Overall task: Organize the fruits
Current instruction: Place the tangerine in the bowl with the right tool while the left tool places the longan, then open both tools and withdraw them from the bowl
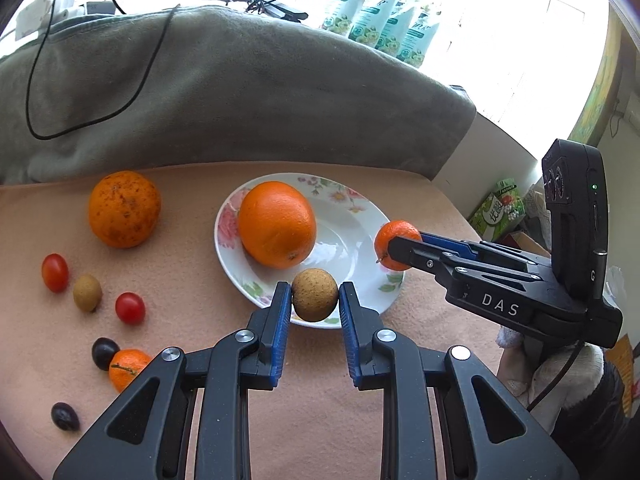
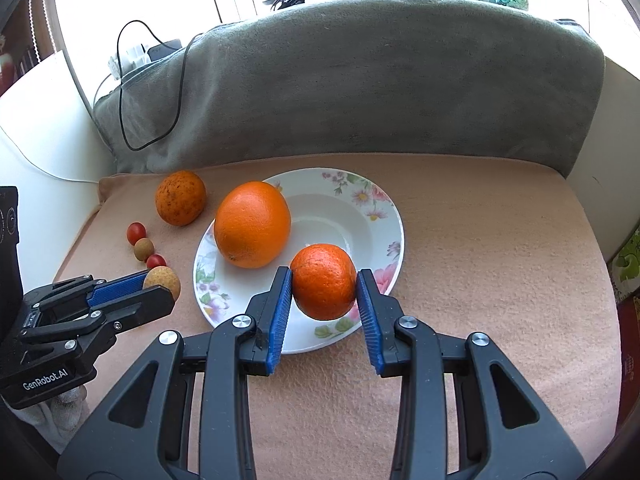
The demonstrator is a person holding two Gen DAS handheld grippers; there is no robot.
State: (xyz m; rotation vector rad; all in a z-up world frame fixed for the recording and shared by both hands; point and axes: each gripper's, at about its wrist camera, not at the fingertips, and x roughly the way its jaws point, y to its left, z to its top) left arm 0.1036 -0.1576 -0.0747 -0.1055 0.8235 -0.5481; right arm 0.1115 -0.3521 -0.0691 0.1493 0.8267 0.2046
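Left to right across the peach cloth (image 1: 60,200):

Far left, loose fruit still on the cloth: speckled orange (image 1: 124,209), two cherry tomatoes (image 1: 55,272) (image 1: 130,308) with a small brown longan (image 1: 87,293) between them. Nearer the camera edge: two dark grapes (image 1: 105,353) (image 1: 65,416) and a small mandarin (image 1: 127,368) touching the upper grape.

Left gripper (image 1: 315,298): blue pads pinching a second brown longan (image 1: 314,295), one pad on each side. Fruit sits right at the fingertips, hanging over the near rim of the floral plate (image 1: 360,204). In the right wrist view the same gripper (image 2: 162,286) comes in from the left with the longan (image 2: 163,280) at the plate's left rim; whether it is over the plate or just outside differs by view, can't settle it.

On the plate (image 2: 384,216): one large navel orange (image 1: 277,224), left half of the dish, resting against the rim.

Right gripper (image 2: 324,292): clamped on a tangerine (image 2: 323,281), pads pressing both flanks. Fruit is at the fingertips, over the plate's near-right portion, just right of the navel orange (image 2: 252,224), not touching it. From the left wrist view it (image 1: 394,250) sits at the plate's right rim with the tangerine (image 1: 394,240) at its tip.

Behind: grey blanket (image 1: 240,100) with a black cable (image 1: 36,80).
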